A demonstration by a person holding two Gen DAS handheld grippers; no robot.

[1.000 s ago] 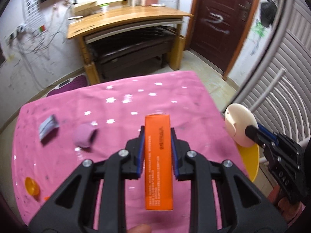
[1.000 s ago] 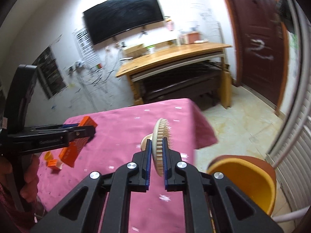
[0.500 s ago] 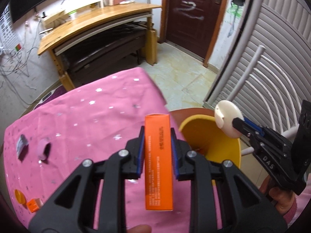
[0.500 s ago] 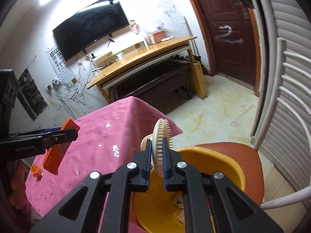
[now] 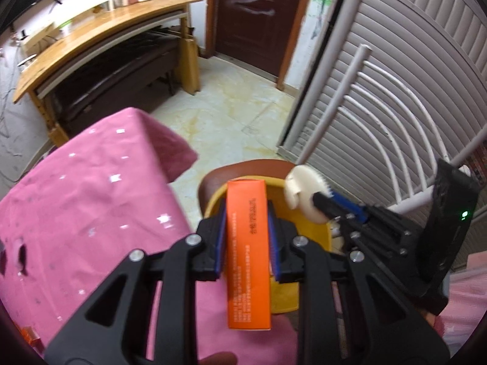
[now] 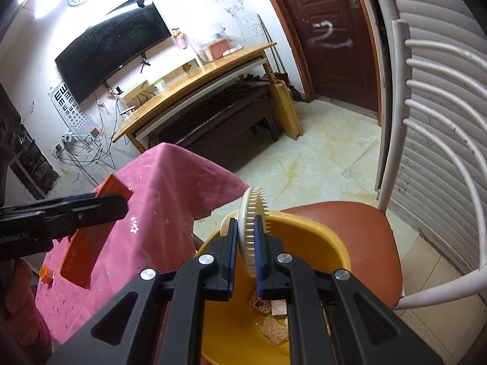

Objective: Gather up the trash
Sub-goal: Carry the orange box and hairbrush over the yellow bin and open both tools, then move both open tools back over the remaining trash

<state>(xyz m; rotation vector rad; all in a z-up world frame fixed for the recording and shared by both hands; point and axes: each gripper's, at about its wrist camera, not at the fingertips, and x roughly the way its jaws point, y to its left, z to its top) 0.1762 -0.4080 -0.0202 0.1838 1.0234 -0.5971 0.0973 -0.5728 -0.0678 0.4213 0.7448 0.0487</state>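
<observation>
**Orange box and cream brush brought over the yellow basin**

Orange carton: the orange box (image 5: pixel 249 237) sat clamped in the left gripper (image 5: pixel 247 243), now over the near rim of the yellow basin (image 6: pixel 319 243) on the brown chair seat (image 6: pixel 365 243); a second earlier it hung over the pink bench (image 5: pixel 91 200). The right gripper (image 6: pixel 246 255) was clamped on the cream brush (image 6: pixel 249 234), which had likewise come from beside the basin to above it. Both pieces looked ready to drop in with the scraps already there.
</observation>
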